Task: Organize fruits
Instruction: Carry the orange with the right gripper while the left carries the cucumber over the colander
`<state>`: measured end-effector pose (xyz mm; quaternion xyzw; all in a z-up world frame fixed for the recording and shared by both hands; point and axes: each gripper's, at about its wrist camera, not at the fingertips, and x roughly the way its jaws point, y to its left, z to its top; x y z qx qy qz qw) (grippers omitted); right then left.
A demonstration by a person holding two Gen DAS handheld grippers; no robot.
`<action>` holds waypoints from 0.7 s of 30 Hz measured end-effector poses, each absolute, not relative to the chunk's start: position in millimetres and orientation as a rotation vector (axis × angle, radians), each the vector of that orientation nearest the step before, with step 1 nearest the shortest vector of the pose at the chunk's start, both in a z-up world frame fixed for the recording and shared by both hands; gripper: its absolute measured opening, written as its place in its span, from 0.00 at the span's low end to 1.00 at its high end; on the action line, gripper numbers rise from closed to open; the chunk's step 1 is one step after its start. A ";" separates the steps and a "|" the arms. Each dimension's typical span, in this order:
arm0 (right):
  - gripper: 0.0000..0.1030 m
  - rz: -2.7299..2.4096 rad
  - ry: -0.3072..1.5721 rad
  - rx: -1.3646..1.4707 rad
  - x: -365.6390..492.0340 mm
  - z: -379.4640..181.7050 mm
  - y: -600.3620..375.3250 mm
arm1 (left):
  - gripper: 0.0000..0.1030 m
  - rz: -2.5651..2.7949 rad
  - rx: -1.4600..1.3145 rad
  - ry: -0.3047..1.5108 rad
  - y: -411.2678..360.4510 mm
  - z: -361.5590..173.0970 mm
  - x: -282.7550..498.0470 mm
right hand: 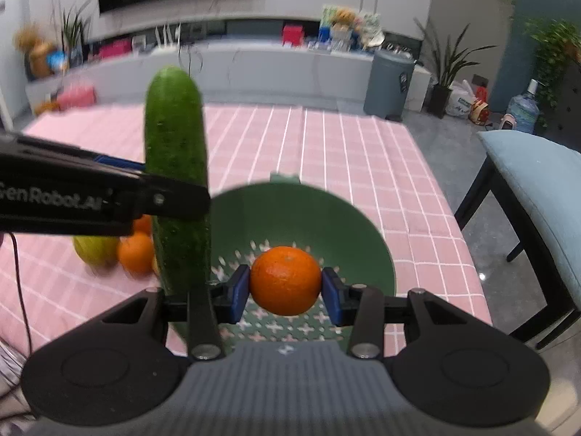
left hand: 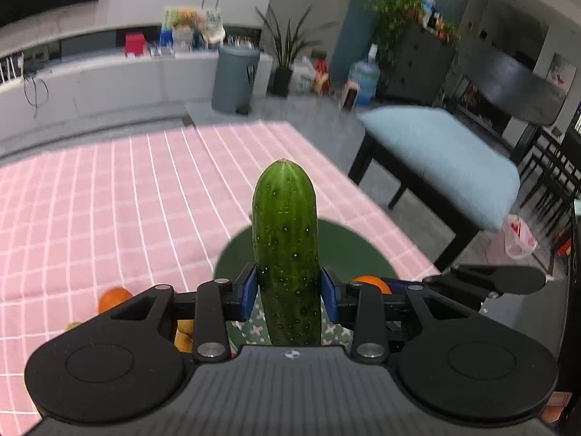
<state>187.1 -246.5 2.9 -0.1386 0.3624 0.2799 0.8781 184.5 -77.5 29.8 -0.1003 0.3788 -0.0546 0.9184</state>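
Note:
My left gripper [left hand: 287, 296] is shut on a green cucumber [left hand: 285, 247], held upright above the green colander bowl [left hand: 348, 247]. The cucumber [right hand: 176, 167] and the left gripper [right hand: 159, 190] also show in the right wrist view, at the bowl's left edge. My right gripper [right hand: 285, 290] is shut on an orange [right hand: 285, 280], held over the green colander bowl [right hand: 319, 214]. That orange [left hand: 374, 283] peeks out to the right in the left wrist view.
Another orange [right hand: 136, 252] and a yellow-green fruit [right hand: 95, 250] lie on the pink checked tablecloth [right hand: 345, 152] left of the bowl; an orange [left hand: 113, 298] shows in the left wrist view. A blue-cushioned bench [left hand: 446, 160] stands off the table's right edge.

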 end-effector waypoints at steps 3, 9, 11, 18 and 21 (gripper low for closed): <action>0.38 0.591 0.804 -0.357 192.9 -12.1 -238.2 | 0.40 -0.123 -0.206 0.834 -75.9 13.1 191.5; 0.38 0.594 0.888 -0.410 212.4 -34.5 -225.0 | 0.40 -0.129 -0.213 0.919 -70.2 -9.2 203.4; 0.38 0.597 0.902 -0.416 216.4 -39.3 -222.7 | 0.40 -0.129 -0.217 0.941 -69.4 -15.2 207.4; 0.38 0.606 0.914 -0.430 227.6 -48.6 -216.1 | 0.40 -0.139 -0.242 0.967 -64.2 -24.5 217.6; 0.38 0.604 0.921 -0.440 231.2 -51.2 -212.0 | 0.41 -0.142 -0.248 0.976 -62.0 -26.8 223.5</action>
